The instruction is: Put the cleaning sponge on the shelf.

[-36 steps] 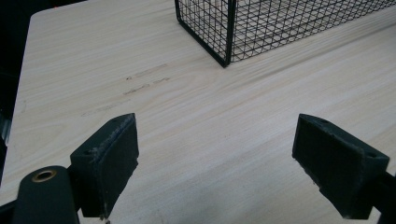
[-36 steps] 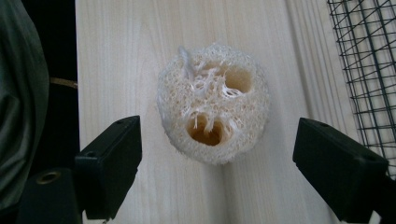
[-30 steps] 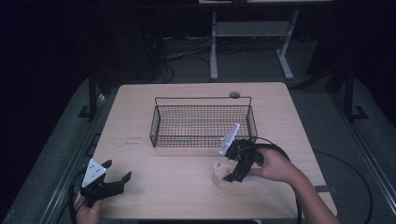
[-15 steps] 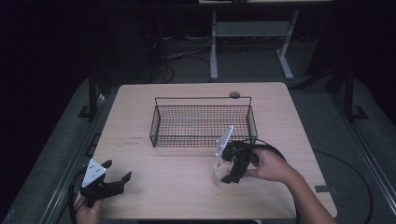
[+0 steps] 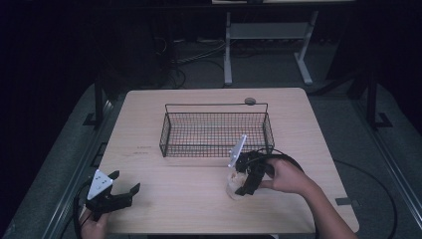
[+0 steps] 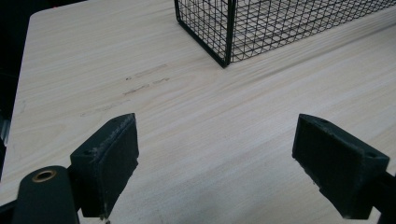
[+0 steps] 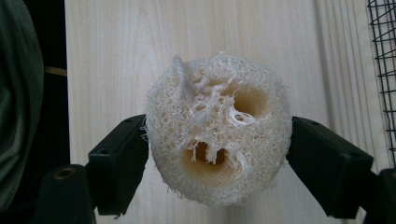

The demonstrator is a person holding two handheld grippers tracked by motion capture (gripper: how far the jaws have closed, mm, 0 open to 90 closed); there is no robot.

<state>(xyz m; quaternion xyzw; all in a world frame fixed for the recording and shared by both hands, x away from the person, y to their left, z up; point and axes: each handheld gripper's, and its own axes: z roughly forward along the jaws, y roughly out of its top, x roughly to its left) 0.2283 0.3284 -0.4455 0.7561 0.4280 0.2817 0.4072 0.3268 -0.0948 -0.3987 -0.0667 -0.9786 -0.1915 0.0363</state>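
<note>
A pale round loofah sponge [image 5: 231,186] [image 7: 217,140] with two holes rests on the wooden table [image 5: 174,174] just in front of the black wire basket [image 5: 214,135]. My right gripper [image 5: 240,185] [image 7: 217,156] points down at it, and both black pads press its sides, so it is shut on the loofah. My left gripper [image 5: 127,191] [image 6: 215,163] sits near the table's front left corner, open wide, with bare wood between its pads.
The basket stands empty at the table's middle; its corner [image 6: 224,32] shows ahead of the left gripper and its mesh [image 7: 383,70] at the right gripper view's edge. A small round disc [image 5: 250,101] lies behind the basket. Cables and a white frame are beyond the table.
My right gripper has moved left from beside the loofah to over it, and its jaws now press it on both sides. The left gripper has stayed still.
</note>
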